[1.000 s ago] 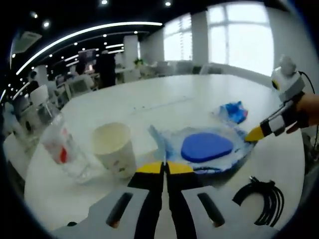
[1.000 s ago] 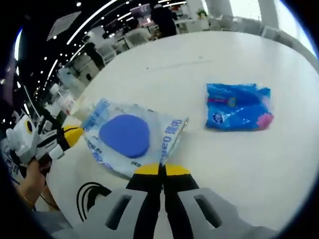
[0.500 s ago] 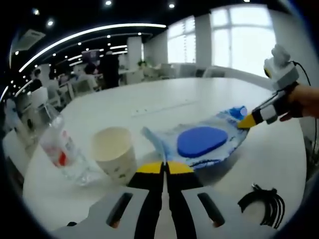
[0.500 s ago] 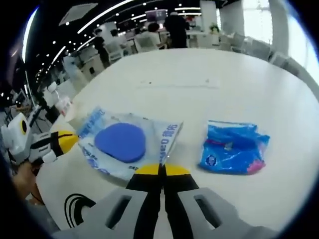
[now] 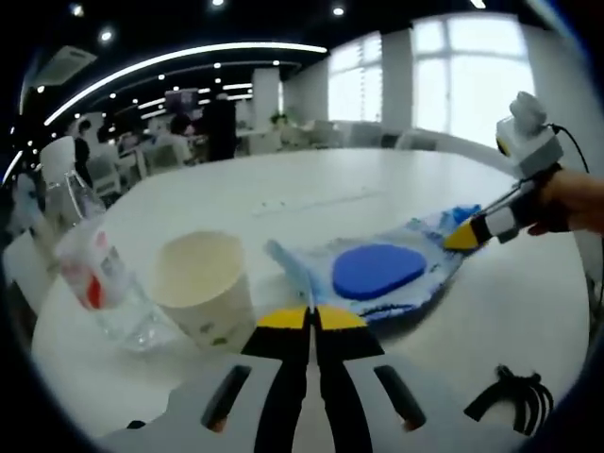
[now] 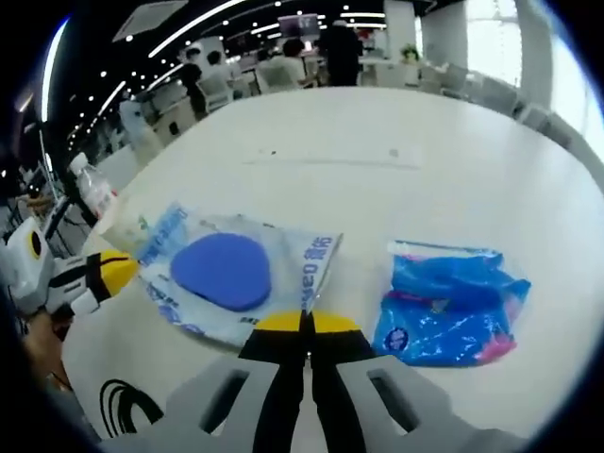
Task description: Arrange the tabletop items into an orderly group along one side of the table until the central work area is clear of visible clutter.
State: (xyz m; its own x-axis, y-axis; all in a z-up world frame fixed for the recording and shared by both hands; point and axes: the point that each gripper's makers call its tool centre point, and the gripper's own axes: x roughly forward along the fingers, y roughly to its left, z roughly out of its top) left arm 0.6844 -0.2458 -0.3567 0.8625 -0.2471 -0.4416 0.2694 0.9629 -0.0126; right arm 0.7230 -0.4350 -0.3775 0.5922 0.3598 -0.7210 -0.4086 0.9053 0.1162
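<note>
Grey claw (image 5: 312, 319), yellow-tipped black jaws

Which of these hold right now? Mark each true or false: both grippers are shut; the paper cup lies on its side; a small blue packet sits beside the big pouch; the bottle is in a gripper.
1. Left gripper and right gripper are shut: true.
2. The paper cup lies on its side: false, it stands upright.
3. A small blue packet lies beside the big pouch, apart from it: true.
4. The bottle is held: false, it rests on the table.
</note>
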